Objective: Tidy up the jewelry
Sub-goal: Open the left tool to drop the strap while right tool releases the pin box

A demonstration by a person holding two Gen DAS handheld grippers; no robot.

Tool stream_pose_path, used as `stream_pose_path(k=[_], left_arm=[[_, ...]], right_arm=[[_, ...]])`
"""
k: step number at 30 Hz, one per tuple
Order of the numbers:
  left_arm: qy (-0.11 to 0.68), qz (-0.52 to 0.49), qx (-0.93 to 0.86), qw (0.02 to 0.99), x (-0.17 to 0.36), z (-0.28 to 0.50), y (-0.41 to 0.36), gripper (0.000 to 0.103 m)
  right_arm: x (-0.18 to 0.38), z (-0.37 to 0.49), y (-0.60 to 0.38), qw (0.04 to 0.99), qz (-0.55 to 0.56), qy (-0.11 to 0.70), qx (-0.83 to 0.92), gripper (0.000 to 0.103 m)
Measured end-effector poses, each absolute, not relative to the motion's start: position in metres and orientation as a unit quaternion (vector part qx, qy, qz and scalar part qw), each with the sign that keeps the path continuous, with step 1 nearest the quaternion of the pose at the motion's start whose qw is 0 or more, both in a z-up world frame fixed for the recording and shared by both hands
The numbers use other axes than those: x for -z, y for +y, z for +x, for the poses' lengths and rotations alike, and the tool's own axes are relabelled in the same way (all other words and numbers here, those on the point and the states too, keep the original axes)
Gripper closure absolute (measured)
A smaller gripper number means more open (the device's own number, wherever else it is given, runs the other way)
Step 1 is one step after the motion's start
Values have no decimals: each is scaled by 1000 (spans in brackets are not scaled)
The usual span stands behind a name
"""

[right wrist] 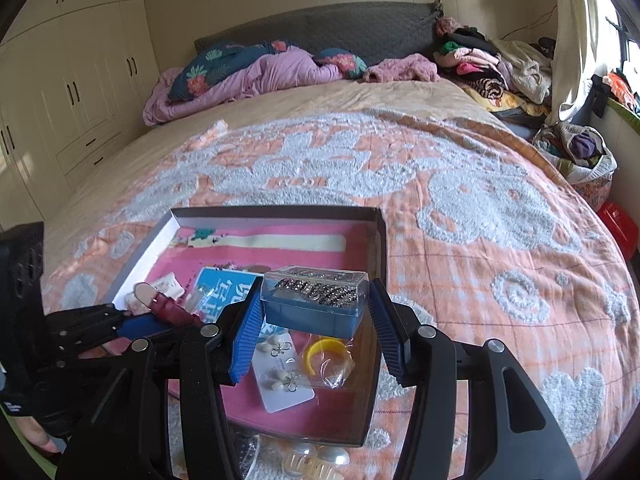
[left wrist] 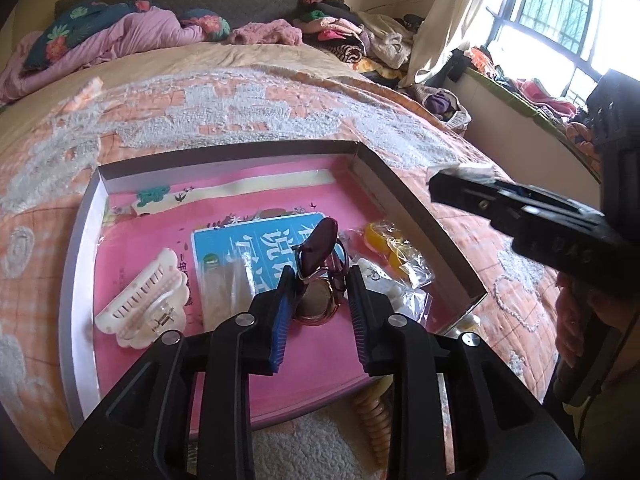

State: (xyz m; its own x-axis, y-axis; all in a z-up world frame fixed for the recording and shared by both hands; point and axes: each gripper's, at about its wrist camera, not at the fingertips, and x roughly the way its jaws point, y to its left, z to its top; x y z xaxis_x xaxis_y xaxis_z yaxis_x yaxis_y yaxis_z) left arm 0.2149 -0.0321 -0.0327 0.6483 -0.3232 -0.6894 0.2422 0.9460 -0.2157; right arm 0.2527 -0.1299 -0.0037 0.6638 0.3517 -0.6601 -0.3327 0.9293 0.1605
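On the bed, over an orange-and-white tufted bedspread (right wrist: 460, 216), lies a shallow grey cardboard box lid lined in pink (left wrist: 82, 216). Going from its left side in the left wrist view: a cream plastic claw hair clip (left wrist: 144, 308) lies teeth up on the pink lining, just beside a blue booklet printed with large white Chinese characters (left wrist: 244, 240); smaller print runs along the pink lining near it but is too small to read.

Next comes the left gripper (left wrist: 316, 280), its blue-ribbed jaws partly open. A wristwatch with a dark red leather strap and a round gold-rimmed case (left wrist: 316, 300) sits between them, the strap rising up against the left jaw; whether the jaws actually pinch it cannot be told. To the right of it lie a white card of pearl flower earrings (right wrist: 280, 376) and a clear plastic bag holding yellow rings (left wrist: 394, 246).

Further right, the right gripper (right wrist: 314, 308) hangs above the lid's right part, its jaws closed against the ends of a small box with a blue base and clear lid, filled with sparkling rhinestone jewellery (right wrist: 314, 296). The box is lifted clear over the earring card and bag. A pearl-trimmed clear hair claw (right wrist: 316, 460) lies on the bedspread outside the lid's near edge.
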Motion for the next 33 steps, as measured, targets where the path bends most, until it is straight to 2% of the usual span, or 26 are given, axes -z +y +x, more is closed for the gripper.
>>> stream_pose_path(k=[9, 17, 20, 25, 28, 33], left_arm=[[399, -64, 139, 904, 36, 215, -17, 76], [395, -76, 122, 907, 34, 216, -5, 63], [394, -78, 119, 908, 32, 216, -3, 63], [391, -81, 114, 910, 29, 216, 2, 63], [389, -83, 109, 911, 28, 215, 4, 56], [381, -86, 103, 915, 24, 214, 9, 55]], right_arm=[[25, 266, -125, 899, 15, 395, -190, 53], [36, 265, -124, 893, 21, 407, -189, 52], [35, 263, -126, 895, 25, 405, -187, 47], [25, 253, -134, 903, 42, 388, -179, 30], [17, 246, -142, 909, 54, 375, -172, 21], [5, 238, -152, 915, 68, 361, -165, 17]])
